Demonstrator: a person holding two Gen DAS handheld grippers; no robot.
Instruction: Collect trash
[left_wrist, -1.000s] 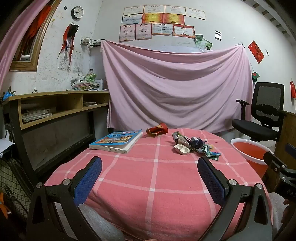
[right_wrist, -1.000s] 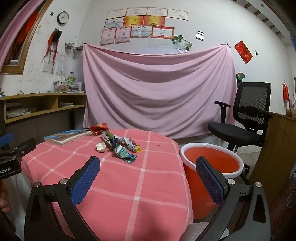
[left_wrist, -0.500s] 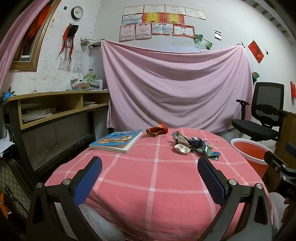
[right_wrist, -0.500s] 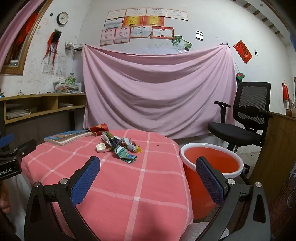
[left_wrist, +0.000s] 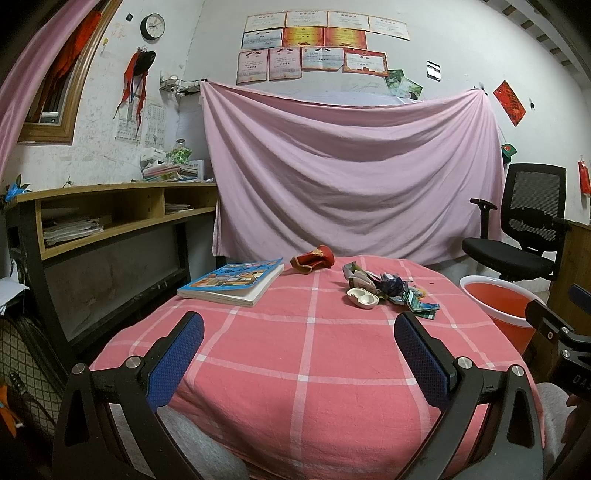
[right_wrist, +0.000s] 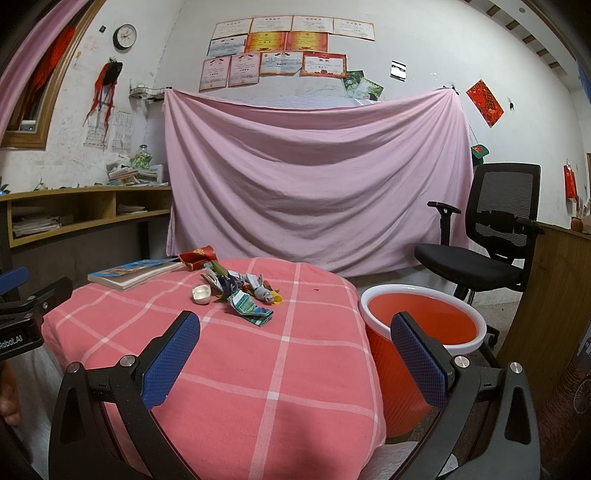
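A pile of crumpled wrappers (left_wrist: 391, 291) (right_wrist: 243, 291) lies on the far part of the pink checked table (left_wrist: 306, 354) (right_wrist: 280, 354), with a small white plastic tray (left_wrist: 362, 296) (right_wrist: 201, 294) beside it and a red paper cup (left_wrist: 313, 259) (right_wrist: 197, 255) on its side behind. An orange bin with a white rim (right_wrist: 421, 325) (left_wrist: 498, 306) stands on the floor right of the table. My left gripper (left_wrist: 297, 334) is open and empty over the near table edge. My right gripper (right_wrist: 295, 336) is open and empty, above the table's near right corner next to the bin.
A book (left_wrist: 232, 282) (right_wrist: 135, 271) lies at the table's far left. A wooden shelf desk (left_wrist: 110, 218) stands to the left, a black office chair (right_wrist: 487, 243) at the right, a pink sheet (left_wrist: 351, 177) hangs behind. A wooden panel (right_wrist: 546, 302) is at far right.
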